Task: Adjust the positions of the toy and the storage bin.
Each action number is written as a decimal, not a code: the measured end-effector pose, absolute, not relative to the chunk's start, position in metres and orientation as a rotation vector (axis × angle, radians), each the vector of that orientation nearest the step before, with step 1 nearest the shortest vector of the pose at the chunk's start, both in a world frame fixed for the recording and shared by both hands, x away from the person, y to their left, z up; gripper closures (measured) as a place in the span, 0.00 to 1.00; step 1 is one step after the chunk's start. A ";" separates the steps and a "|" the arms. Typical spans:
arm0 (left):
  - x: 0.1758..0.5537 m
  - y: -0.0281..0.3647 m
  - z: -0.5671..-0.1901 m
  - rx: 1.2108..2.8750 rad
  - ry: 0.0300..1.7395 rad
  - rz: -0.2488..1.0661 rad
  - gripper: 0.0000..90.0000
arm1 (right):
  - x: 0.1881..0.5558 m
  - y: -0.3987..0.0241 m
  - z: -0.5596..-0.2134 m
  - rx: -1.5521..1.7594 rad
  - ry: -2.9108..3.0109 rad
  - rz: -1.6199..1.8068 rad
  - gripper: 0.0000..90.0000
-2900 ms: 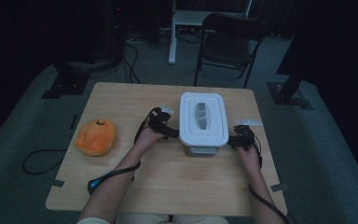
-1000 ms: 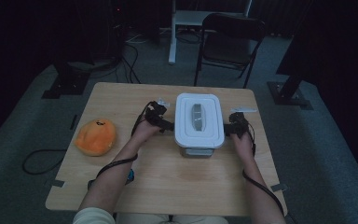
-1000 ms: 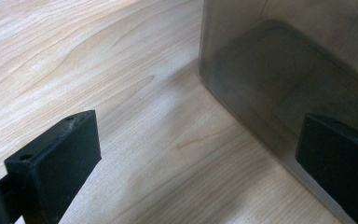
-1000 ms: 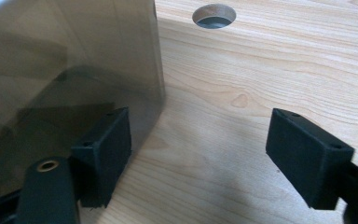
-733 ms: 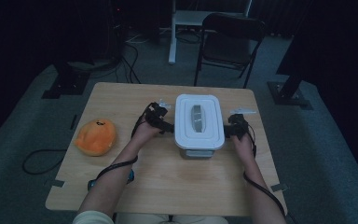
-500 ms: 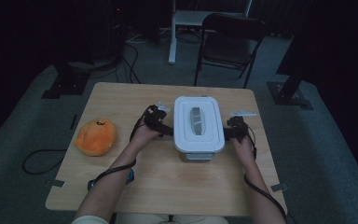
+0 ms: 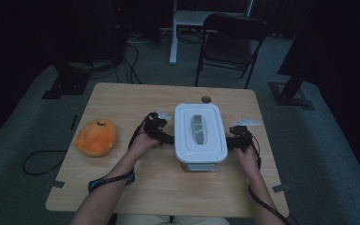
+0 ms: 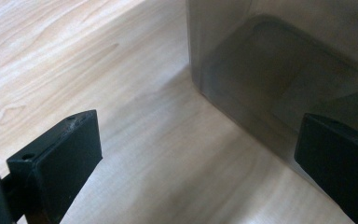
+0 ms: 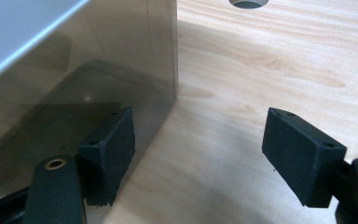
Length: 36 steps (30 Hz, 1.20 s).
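One white lidded container (image 7: 200,136) on the tabletop (image 7: 122,103), one orange plush toy (image 7: 96,137), two claws — left claw (image 7: 165,137), right claw (image 7: 232,142) — and one folding chair (image 7: 232,37) behind.

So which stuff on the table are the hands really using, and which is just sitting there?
In use:
- white lidded box
- left gripper, jaws open
- right gripper, jaws open

Just lying about:
- orange plush toy
- folding chair behind the table

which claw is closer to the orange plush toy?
Left. The left claw sits between the plush toy and the white box, at the box's left side. The right claw is at the box's far side.
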State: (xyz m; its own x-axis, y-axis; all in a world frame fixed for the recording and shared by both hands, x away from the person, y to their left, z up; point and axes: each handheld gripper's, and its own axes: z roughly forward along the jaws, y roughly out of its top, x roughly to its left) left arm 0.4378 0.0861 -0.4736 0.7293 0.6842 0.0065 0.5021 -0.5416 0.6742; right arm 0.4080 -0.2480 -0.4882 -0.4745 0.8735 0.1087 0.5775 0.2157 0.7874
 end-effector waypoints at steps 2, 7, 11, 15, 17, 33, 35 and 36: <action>0.432 0.086 -0.474 2.264 0.882 0.356 0.01 | 0.402 -0.248 -0.489 1.348 2.133 1.145 0.28; 0.417 0.084 -0.472 2.284 0.852 0.346 0.01 | 0.386 -0.250 -0.490 1.357 2.125 1.159 0.29; 0.406 0.085 -0.474 2.284 0.830 0.334 0.01 | 0.374 -0.251 -0.490 1.341 2.131 1.159 0.29; 0.399 0.085 -0.475 2.283 0.823 0.328 0.01 | 0.366 -0.252 -0.491 1.343 2.130 1.172 0.29; 0.390 0.086 -0.475 2.287 0.811 0.329 0.01 | 0.359 -0.252 -0.491 1.335 2.135 1.171 0.29; 0.355 0.089 -0.481 2.295 0.757 0.303 0.01 | 0.327 -0.254 -0.493 1.312 2.144 1.200 0.29; 0.351 0.088 -0.482 2.294 0.753 0.295 0.01 | 0.323 -0.254 -0.493 1.312 2.140 1.200 0.29; 0.348 0.088 -0.482 2.294 0.746 0.294 0.01 | 0.322 -0.254 -0.493 1.313 2.137 1.203 0.29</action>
State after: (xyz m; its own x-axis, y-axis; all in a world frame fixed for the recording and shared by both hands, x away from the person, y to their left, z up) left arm 0.3477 0.0884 -0.4820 0.8087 0.5882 0.0004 0.4300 -0.5916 0.6819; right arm 0.3215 -0.2537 -0.4928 -0.5050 0.8540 0.1248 0.5496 0.2067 0.8095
